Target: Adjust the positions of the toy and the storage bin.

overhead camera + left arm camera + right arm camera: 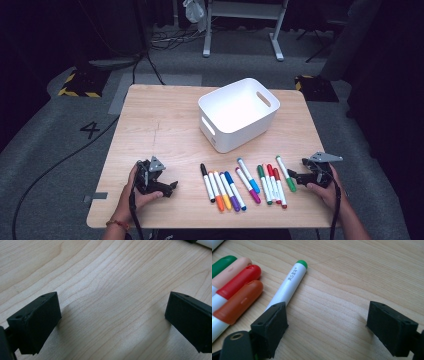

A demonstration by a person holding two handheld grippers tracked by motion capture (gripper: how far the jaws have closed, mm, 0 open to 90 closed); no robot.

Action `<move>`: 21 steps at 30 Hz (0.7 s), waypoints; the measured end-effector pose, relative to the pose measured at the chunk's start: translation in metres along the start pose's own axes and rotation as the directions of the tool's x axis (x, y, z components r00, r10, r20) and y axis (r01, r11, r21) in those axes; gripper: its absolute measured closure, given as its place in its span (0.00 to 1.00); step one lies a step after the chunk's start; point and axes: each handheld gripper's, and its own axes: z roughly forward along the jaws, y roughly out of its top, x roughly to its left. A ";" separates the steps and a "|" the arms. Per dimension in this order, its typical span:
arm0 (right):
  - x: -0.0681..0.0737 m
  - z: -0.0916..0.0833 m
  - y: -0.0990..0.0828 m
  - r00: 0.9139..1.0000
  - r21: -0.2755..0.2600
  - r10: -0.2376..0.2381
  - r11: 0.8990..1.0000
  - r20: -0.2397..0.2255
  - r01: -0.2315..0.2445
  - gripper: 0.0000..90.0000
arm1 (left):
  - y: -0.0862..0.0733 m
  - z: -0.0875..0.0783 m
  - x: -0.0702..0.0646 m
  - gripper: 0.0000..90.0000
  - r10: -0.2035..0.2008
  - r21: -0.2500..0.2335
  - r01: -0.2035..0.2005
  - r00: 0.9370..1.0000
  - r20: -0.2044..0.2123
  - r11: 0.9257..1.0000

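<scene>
A row of several capped markers lies along the near half of the wooden table, and a white bin with cut-out handles stands behind them. My left gripper rests on the table at the near left and points toward the row. It is open over bare wood. My right gripper rests at the near right, just beside the last green marker. In the right gripper view its jaws stand open with only wood between them. The green-tipped marker runs past the left pad.
Red, orange-red, pink and green caps lie left of the green-tipped marker. A marker end shows at the top right of the left gripper view. Cables and a desk frame are on the floor beyond the table.
</scene>
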 end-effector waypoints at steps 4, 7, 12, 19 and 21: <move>0.000 0.000 0.000 1.000 0.000 0.000 1.000 0.000 0.000 0.18 | 0.006 0.000 -0.001 0.13 -0.017 -0.016 0.017 1.000 0.002 1.000; 0.000 0.000 0.000 1.000 0.000 0.000 1.000 0.000 0.000 0.18 | 0.011 0.002 -0.002 0.21 -0.010 -0.007 0.010 1.000 0.012 1.000; 0.000 0.000 0.000 1.000 0.000 0.000 1.000 0.001 0.000 0.18 | 0.035 -0.003 -0.007 0.23 0.034 -0.064 -0.031 0.998 0.053 0.997; 0.000 0.000 0.000 1.000 -0.001 0.002 1.000 0.003 -0.002 0.18 | 0.086 -0.004 -0.023 0.28 0.132 -0.143 -0.122 0.989 0.063 0.982; 0.000 0.000 0.000 1.000 -0.001 0.003 1.000 0.004 -0.003 0.18 | 0.101 -0.002 -0.029 0.29 0.155 -0.170 -0.140 0.985 0.079 0.976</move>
